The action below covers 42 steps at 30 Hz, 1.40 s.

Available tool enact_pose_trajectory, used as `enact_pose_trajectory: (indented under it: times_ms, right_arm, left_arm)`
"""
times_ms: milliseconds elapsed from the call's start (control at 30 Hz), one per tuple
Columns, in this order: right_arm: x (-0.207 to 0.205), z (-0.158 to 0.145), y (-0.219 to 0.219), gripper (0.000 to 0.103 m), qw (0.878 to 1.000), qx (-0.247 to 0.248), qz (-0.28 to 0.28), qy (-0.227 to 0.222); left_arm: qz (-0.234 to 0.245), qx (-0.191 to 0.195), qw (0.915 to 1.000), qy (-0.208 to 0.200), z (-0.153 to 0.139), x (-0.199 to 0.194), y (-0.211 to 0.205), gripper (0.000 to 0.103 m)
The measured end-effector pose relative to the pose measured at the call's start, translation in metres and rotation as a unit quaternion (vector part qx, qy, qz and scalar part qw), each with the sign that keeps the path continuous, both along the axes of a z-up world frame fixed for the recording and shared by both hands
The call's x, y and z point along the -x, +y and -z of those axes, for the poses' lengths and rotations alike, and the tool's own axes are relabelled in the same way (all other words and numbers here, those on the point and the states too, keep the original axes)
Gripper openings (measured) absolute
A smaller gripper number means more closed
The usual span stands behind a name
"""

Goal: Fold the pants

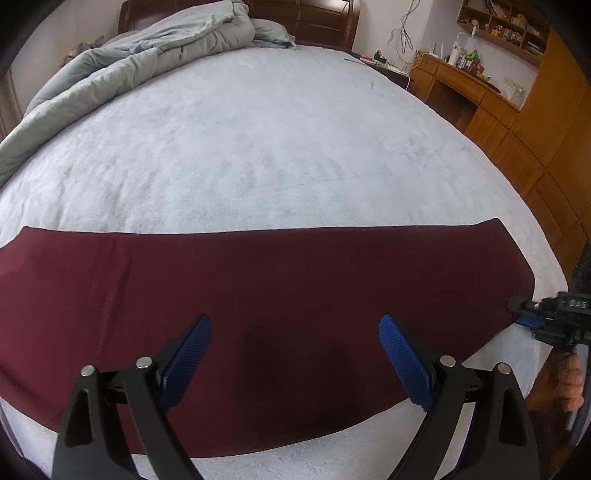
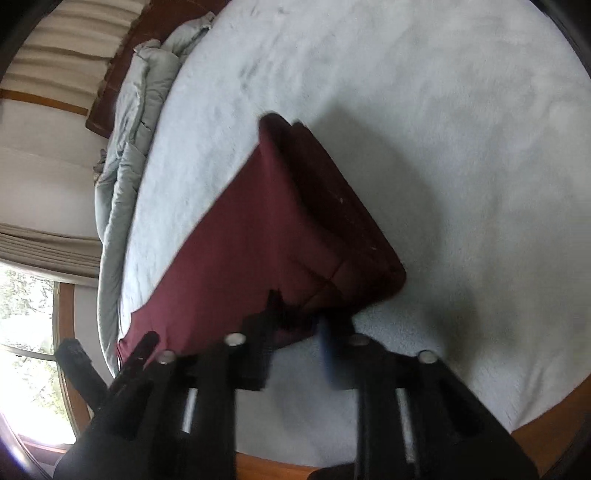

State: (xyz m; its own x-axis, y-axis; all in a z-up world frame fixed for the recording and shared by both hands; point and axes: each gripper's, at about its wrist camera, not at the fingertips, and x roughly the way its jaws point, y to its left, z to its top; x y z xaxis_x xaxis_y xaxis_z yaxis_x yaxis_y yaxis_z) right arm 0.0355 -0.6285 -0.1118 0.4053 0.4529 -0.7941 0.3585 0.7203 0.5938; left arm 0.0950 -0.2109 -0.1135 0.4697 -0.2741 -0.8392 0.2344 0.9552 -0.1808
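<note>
The maroon pants (image 1: 258,288) lie flat in a long band across the near part of the pale bed (image 1: 258,147). My left gripper (image 1: 295,343) is open, its blue pads (image 1: 188,350) hovering over the pants' near middle, holding nothing. My right gripper (image 1: 532,317) shows at the pants' right end. In the right wrist view the right gripper (image 2: 295,328) is shut on the near edge of the pants (image 2: 258,236), and the cloth's end is lifted off the bed (image 2: 443,147). That view is blurred.
A crumpled grey duvet (image 1: 147,55) lies at the bed's far left by the dark headboard (image 1: 314,18). A wooden desk (image 1: 461,85) and cabinets (image 1: 546,129) stand to the right. A window (image 2: 29,332) shows in the right wrist view.
</note>
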Motion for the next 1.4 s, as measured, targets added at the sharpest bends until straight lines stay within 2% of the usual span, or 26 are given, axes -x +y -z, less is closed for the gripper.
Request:
enact_pose_trajectory:
  times_ms: [100, 167, 233, 333, 400, 433, 467, 500, 567, 633, 667, 767, 867, 1100, 1167, 1200, 1267, 1300, 1400]
  right_arm:
    - [0.008, -0.008, 0.004, 0.052, 1.000, 0.014, -0.009, 0.003]
    - [0.020, -0.007, 0.005, 0.053, 1.000, 0.006, -0.006, 0.007]
    - [0.024, -0.003, 0.009, 0.065, 1.000, -0.011, -0.005, 0.017]
    - [0.027, 0.012, 0.003, 0.071, 0.998, -0.046, 0.021, 0.028]
    - [0.021, 0.018, -0.001, 0.077, 0.996, -0.073, 0.037, 0.020]
    - [0.019, 0.020, -0.003, 0.077, 0.996, -0.079, 0.047, 0.019]
    - [0.016, 0.021, -0.005, 0.075, 0.994, -0.087, 0.059, 0.016]
    - [0.013, 0.022, -0.005, 0.067, 0.993, -0.097, 0.066, 0.006]
    - [0.004, 0.021, -0.004, 0.065, 0.992, -0.106, 0.073, -0.015]
    - [-0.004, 0.022, -0.001, 0.057, 0.986, -0.135, 0.086, -0.043]
    - [-0.007, 0.023, 0.000, 0.057, 0.984, -0.148, 0.084, -0.054]
    - [-0.011, 0.031, 0.011, 0.057, 0.990, -0.117, 0.071, -0.023]
    - [-0.007, 0.030, 0.021, 0.057, 0.992, -0.112, 0.060, -0.023]
    - [0.003, 0.040, 0.001, 0.056, 0.977, -0.172, 0.121, -0.028]
    - [-0.002, 0.038, 0.002, 0.056, 0.978, -0.168, 0.117, -0.031]
    - [-0.005, 0.035, 0.004, 0.052, 0.981, -0.157, 0.110, -0.034]
    - [-0.013, 0.032, 0.009, 0.039, 0.985, -0.138, 0.099, -0.042]
    - [-0.015, 0.033, 0.011, 0.021, 0.986, -0.133, 0.097, -0.038]
    - [-0.021, 0.032, 0.012, 0.015, 0.985, -0.139, 0.093, -0.044]
  left_arm:
    - [-0.004, 0.003, 1.0000, 0.002, 0.000, -0.001, 0.002, 0.093]
    - [-0.005, 0.004, 1.0000, 0.001, 0.000, 0.000, 0.004, 0.093]
    - [-0.005, 0.004, 1.0000, 0.002, 0.001, 0.000, 0.004, 0.093]
    - [-0.005, 0.007, 1.0000, 0.004, 0.001, 0.000, 0.006, 0.093]
    - [-0.005, 0.008, 1.0000, 0.001, -0.001, 0.001, 0.007, 0.093]
    - [-0.004, 0.007, 1.0000, -0.001, -0.002, 0.002, 0.006, 0.093]
    - [-0.004, 0.005, 1.0000, -0.003, -0.003, 0.002, 0.006, 0.093]
    - [-0.003, 0.005, 1.0000, -0.004, -0.003, 0.002, 0.006, 0.093]
    - [-0.005, 0.006, 1.0000, -0.004, -0.004, 0.001, 0.007, 0.093]
    - [-0.007, 0.008, 0.9999, -0.003, -0.003, 0.001, 0.008, 0.093]
    - [-0.008, 0.009, 0.9999, -0.002, -0.003, 0.001, 0.009, 0.093]
    - [-0.012, 0.009, 0.9999, 0.000, -0.003, 0.000, 0.011, 0.093]
    - [-0.016, 0.012, 0.9998, 0.002, -0.002, -0.001, 0.014, 0.093]
    - [-0.022, 0.006, 0.9997, 0.008, 0.003, -0.001, 0.025, 0.093]
    - [-0.024, 0.000, 0.9997, 0.010, 0.006, -0.001, 0.030, 0.093]
    - [-0.026, -0.003, 0.9996, 0.012, 0.007, -0.002, 0.033, 0.093]
    - [-0.033, -0.006, 0.9993, 0.016, 0.010, -0.003, 0.041, 0.093]
    - [-0.038, -0.008, 0.9990, 0.019, 0.012, -0.004, 0.044, 0.093]
    - [-0.051, -0.013, 0.9979, 0.038, 0.019, -0.006, 0.055, 0.093]
